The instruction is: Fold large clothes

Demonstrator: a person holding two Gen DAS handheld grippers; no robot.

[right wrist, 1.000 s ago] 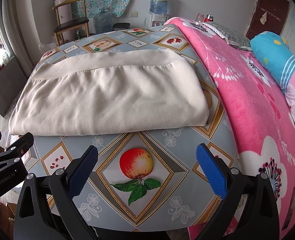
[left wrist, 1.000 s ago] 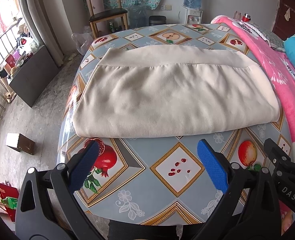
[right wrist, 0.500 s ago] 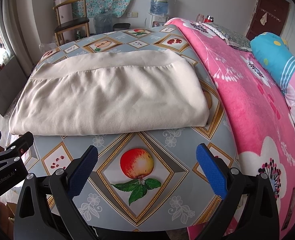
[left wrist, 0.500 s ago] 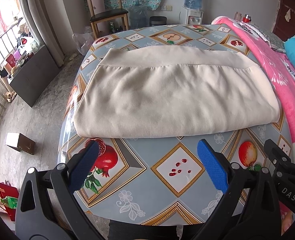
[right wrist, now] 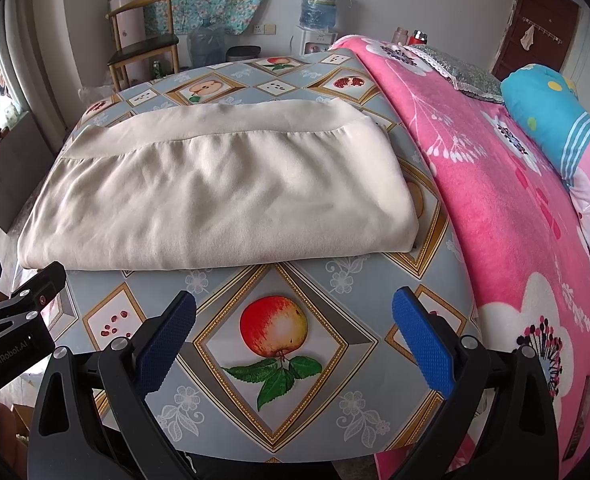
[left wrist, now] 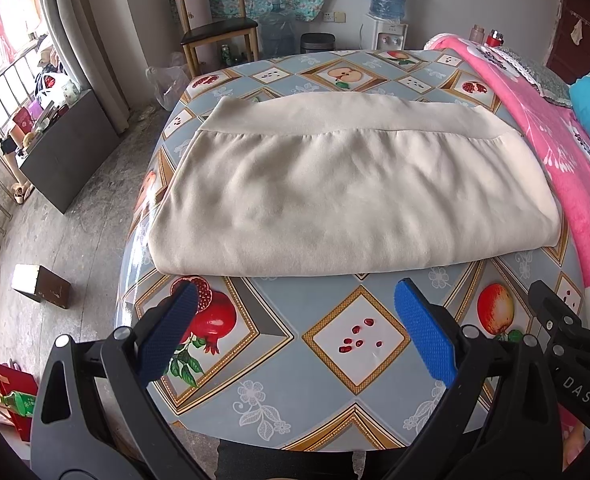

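Left gripper [left wrist: 295, 332]: blue-padded fingers [left wrist: 423, 334] spread wide, nothing between them, poised above the near strip of table. Bases of both fingers run out of frame at 6 o'clock, so the handle and the hand holding it are not visible.

Right gripper [right wrist: 295, 332]: fingers [right wrist: 422, 336] likewise wide apart and empty, an apple print on the cloth showing in the gap. In the left view its black frame pokes in at 4 o'clock, only partly seen; in the right view the left tool's frame enters at 9 o'clock, also cut off.

Cream garment [left wrist: 351, 200], folded into a broad rectangle, lies flat on the fruit-print tablecloth [left wrist: 335, 360], at 12 o'clock from both grippers and clear of the fingertips. A smoother band runs along its far edge (hem or waistband, cannot tell which). Its layers underneath are hidden; the kind of garment is not readable. Its left edge reaches the table's left rim.

Pink floral blanket [right wrist: 515, 208] lies along the table's right side at 3 o'clock, its far end lost to fisheye blur. Wooden chair [left wrist: 215, 32] at 11 o'clock beyond the table, water dispenser [left wrist: 387, 8] at 1 o'clock by the wall. Small box [left wrist: 41, 286] on the floor at 9 o'clock.
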